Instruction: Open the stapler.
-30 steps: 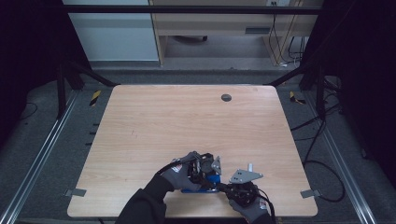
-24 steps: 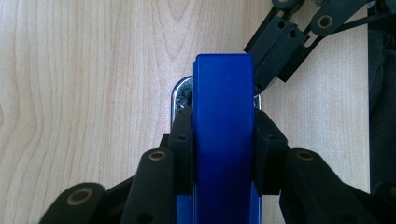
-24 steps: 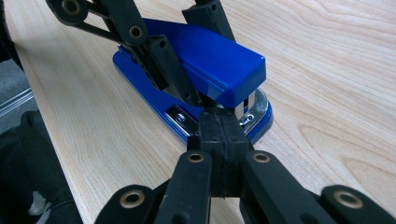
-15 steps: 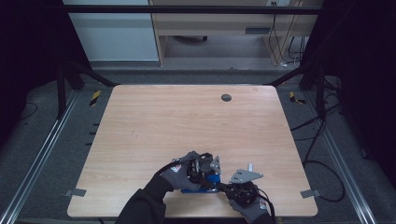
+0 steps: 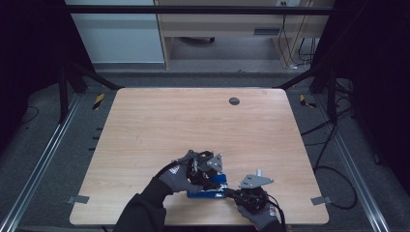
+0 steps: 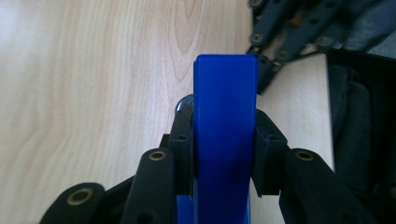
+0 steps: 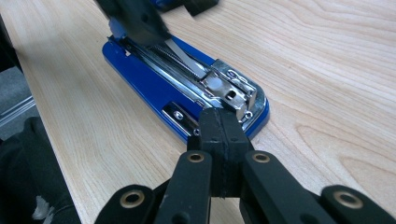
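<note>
near the front edge of the wooden table (image 5: pixel 159 125), a blue stapler (image 5: pixel 207 193), lying flat and opened up. in the right gripper view, blue base (image 7: pixel 140 79) flat on the wood, metal staple channel (image 7: pixel 187 65) exposed along its top, chrome front end (image 7: pixel 233 93) nearest the camera. lifted away from the base: the stapler's blue top cover (image 6: pixel 225 130), seen edge-on in the left gripper view, rising between the jaws.

left gripper (image 6: pixel 224 140): clamped on that blue cover, one black pad pressed against each side of it. in the high view, sitting (image 5: pixel 211 166) above the stapler's far end, held by a grey-gloved left hand (image 5: pixel 180 175) on a dark sleeve (image 5: pixel 142 210) coming in from the bottom edge.

right gripper (image 7: pixel 223 135): jaws pressed fully together, pads meeting face to face, tips right at the chrome front end of the stapler. whether touching the metal or just short of it, hard to tell. in the high view, at the stapler's right end (image 5: pixel 251 191), grey three-cornered plate (image 5: pixel 256 181) on top, gloved right hand (image 5: pixel 262 215) below at the frame's bottom edge.

both grippers close together, stapler between them. farther up the table, a small dark round grommet (image 5: pixel 234 101) near the far edge. around the table, grey floor (image 5: pixel 348 130) with black cables (image 5: pixel 333 140) at the right.
</note>
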